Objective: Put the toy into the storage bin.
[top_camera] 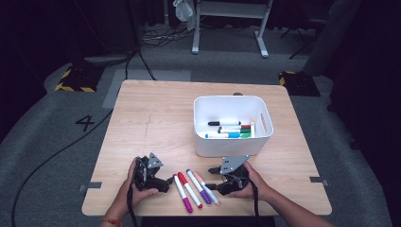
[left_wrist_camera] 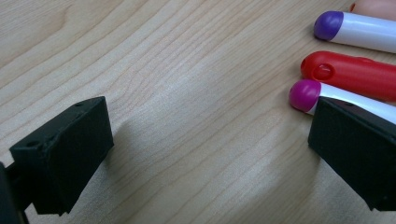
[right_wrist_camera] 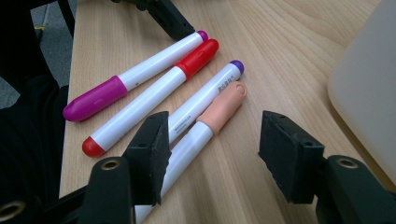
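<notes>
Because the 4 markers lie side by side near the front edge of the table (top_camera: 142, 123), packed almost touching, the main risk is a sloppy pick: the right gripper (right_wrist_camera: 212, 154) straddles the peach-capped marker (right_wrist_camera: 212, 122), and its left pad sits right over the neighbouring purple-capped marker (right_wrist_camera: 205, 95). If the jaws close from here, that pad could catch both barrels, or push the purple one into the red-capped marker (right_wrist_camera: 154, 91) and scatter the row. A grip this far down the barrel, away from the cap, might also let the pen tip or swing when lifted toward the white bin (top_camera: 232, 124), which stands near the table's right edge with several markers already inside.

The right gripper's jaws stand apart, about half open, with nothing clamped; whether the left pad already touches a barrel is hard to say from this angle. In the high view the right hand (top_camera: 248, 182) holds its gripper low and nearly level, pointing left at the row from its right side.

The left gripper (left_wrist_camera: 205, 140) rests low over the wood on the row's left side, jaws wide apart and empty, its right pad just beside the tip of the magenta-capped marker (left_wrist_camera: 306, 94). A careless nudge there would roll that marker toward the others.
</notes>
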